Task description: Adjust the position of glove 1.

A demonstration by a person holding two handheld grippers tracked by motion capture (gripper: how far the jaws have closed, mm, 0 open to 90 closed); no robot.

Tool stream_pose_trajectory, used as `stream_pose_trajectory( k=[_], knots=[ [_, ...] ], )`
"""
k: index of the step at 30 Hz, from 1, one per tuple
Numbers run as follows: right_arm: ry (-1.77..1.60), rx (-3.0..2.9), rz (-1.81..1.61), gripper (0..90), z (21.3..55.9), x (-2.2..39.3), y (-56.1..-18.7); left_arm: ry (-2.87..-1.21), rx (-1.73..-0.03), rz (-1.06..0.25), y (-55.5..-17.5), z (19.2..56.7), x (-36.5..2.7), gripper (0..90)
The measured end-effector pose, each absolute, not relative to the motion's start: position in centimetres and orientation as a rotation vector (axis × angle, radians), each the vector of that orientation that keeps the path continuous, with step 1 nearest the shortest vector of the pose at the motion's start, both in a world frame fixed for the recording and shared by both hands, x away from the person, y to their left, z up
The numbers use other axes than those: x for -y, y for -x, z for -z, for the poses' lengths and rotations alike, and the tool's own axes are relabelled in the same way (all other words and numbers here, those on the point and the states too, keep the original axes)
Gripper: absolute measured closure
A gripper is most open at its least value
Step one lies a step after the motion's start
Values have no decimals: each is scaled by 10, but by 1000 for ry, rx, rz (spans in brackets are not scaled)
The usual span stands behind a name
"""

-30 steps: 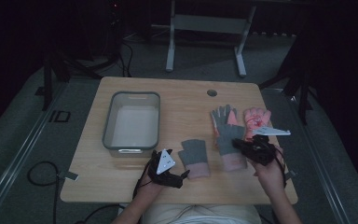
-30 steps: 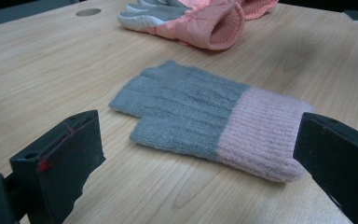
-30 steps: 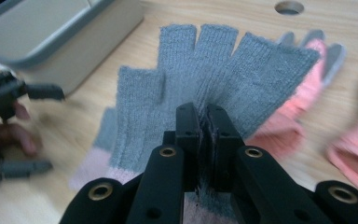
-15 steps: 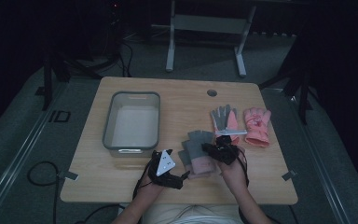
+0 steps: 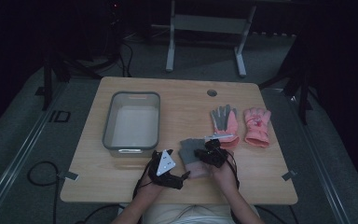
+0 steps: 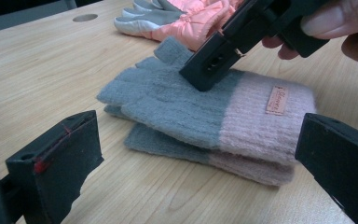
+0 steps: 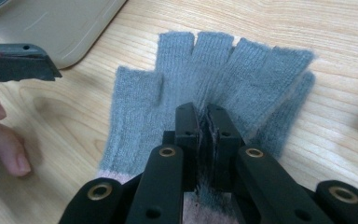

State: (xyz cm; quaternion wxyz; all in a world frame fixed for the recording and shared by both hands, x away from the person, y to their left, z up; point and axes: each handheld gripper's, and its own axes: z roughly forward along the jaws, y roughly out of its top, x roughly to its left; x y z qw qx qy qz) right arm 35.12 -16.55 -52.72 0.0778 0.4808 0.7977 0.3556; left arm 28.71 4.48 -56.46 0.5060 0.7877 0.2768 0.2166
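Two grey knit fingerless gloves (image 6: 186,112) with pink cuffs lie stacked on the wooden table (image 5: 177,100), near its front edge. My right gripper (image 7: 204,122) presses down on the upper glove (image 7: 214,70), its jaws shut with a fold of grey knit pinched between them. In the high view that right gripper (image 5: 201,153) sits over the knit pair (image 5: 189,148). My left gripper (image 6: 196,172) stands open just in front of the pair's cuffs, jaws wide apart, touching nothing. From above, the left gripper (image 5: 179,173) is left of the pair.
A grey plastic bin (image 5: 131,122) stands on the left half of the table, its corner (image 7: 60,23) close to the knit gloves. Two pink padded gloves (image 5: 224,122) (image 5: 257,126) lie to the right. A round hole (image 5: 212,92) is near the far edge.
My right gripper has travelled left from the pink padded gloves to the grey knit pair and come down shut on the top glove. The left gripper has stayed put.
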Motion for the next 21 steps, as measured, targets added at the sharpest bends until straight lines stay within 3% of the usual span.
stream_pose_trajectory(
  k=[9,14,21],
  knots=[
    [-1459,-2371,-1046,798,538,163,-353,-1926,-684,-544,-289,565,-43,0],
    [-1423,-2354,-1114,579,524,174,-353,-1966,-650,-539,-288,565,-40,0],
    [-1351,-2335,-1207,457,489,206,-370,-1996,-611,-536,-283,552,-33,27]
  ],
)
